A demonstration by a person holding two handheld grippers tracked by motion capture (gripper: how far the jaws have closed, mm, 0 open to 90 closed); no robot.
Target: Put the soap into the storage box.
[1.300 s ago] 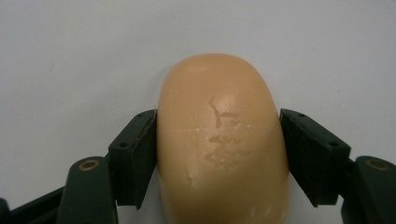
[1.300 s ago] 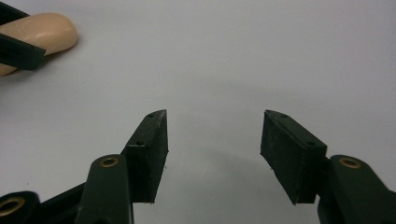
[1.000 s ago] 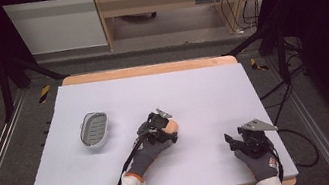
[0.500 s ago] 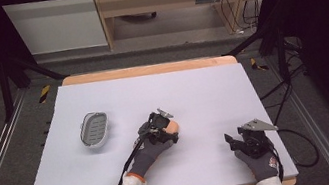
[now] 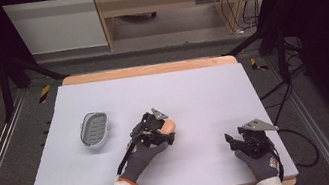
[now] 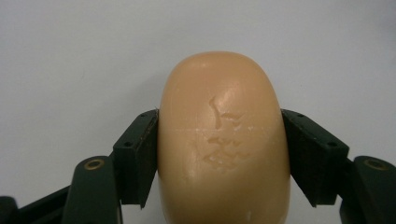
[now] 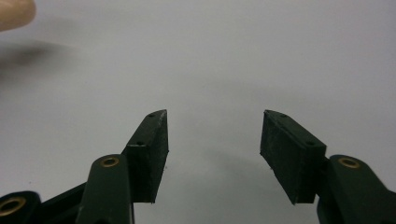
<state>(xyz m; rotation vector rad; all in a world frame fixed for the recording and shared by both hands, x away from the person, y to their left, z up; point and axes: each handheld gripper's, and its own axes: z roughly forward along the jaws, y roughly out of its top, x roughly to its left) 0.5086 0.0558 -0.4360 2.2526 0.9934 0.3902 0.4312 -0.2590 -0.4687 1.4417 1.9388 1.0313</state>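
Left gripper view: soap [image 6: 223, 140] stamped; high view: dish [image 5: 94, 129] apart.

The left gripper [image 6: 219, 154] has its two black jaws pressed against the long sides of a peach-coloured bar of soap [image 6: 223, 140] — one pad flat on the bar's left flank, the other flat on its right, with no gap on either side. The soap is a rounded oval, its far end past the jaw tips and its near end running off the bottom edge; its top face carries a shallow stamped mark, partly worn and hard to read. Behind and around it lies the pale, plain table surface [image 6: 70, 56] — smooth and evenly lit.
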